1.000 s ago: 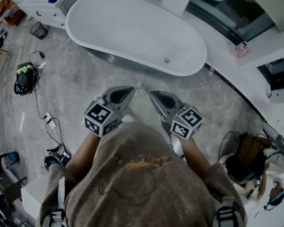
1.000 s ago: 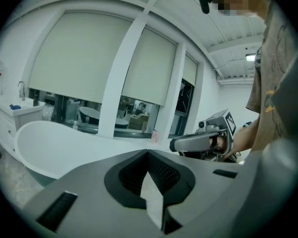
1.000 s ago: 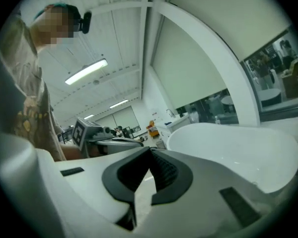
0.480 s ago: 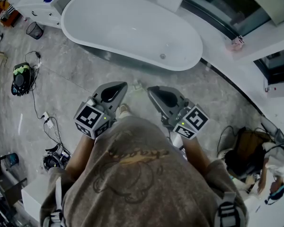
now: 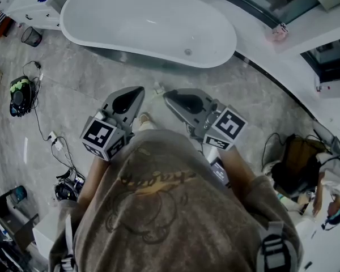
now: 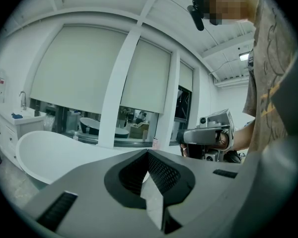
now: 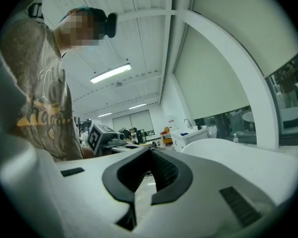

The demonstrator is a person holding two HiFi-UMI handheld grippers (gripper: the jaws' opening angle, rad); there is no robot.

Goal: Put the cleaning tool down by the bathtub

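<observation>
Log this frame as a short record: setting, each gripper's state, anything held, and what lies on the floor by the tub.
setting: grey stone floor beside a white bathtub
left gripper: fingers shut, nothing between them
right gripper: fingers shut, nothing between them
held items: none
on floor by tub: small pale object, ahead of both grippers, too small to identify

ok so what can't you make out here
- Head view: small pale object on the grey floor beside the white oval bathtub, too small to identify as the cleaning tool.
- Head view: floor under the person, hidden by their torso.
- Head view: dark gear on the left floor, too small.
</observation>
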